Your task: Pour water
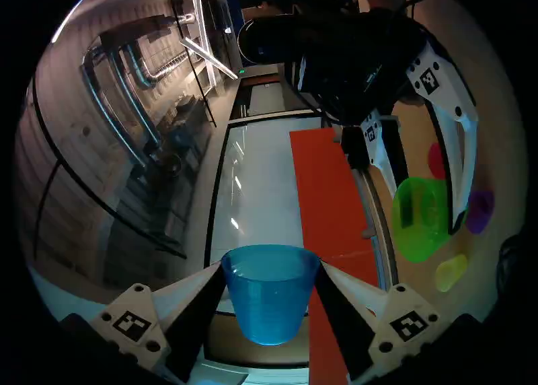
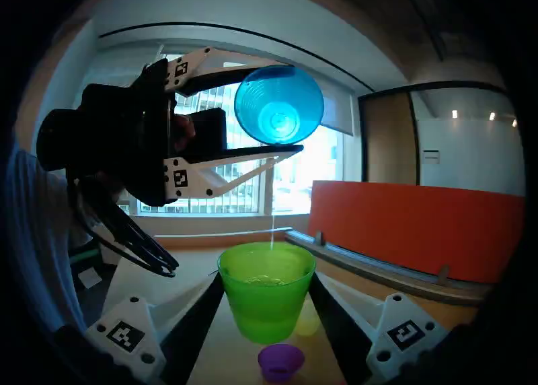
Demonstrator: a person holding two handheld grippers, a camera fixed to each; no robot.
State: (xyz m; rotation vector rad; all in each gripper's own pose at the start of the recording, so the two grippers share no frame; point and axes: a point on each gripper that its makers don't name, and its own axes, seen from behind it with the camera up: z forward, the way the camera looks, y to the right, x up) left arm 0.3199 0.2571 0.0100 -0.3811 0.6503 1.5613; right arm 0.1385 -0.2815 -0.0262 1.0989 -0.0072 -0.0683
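Office, orange partition (image 2: pixel 417 227), blinded window (image 2: pixel 296 183)

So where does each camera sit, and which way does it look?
Left gripper view: on the left tongs, looking along them past the blue cup they hold toward an orange panel; their fingers show.
Right gripper view: on the right tongs, facing windows over the green cup they hold; blue clothing shows.
Shared: both cups, the panel.

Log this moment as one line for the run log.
phase: pouring | left tool: shut on blue cup, tipped | right tool: shut on green cup, upright | thin water stream falling into green cup
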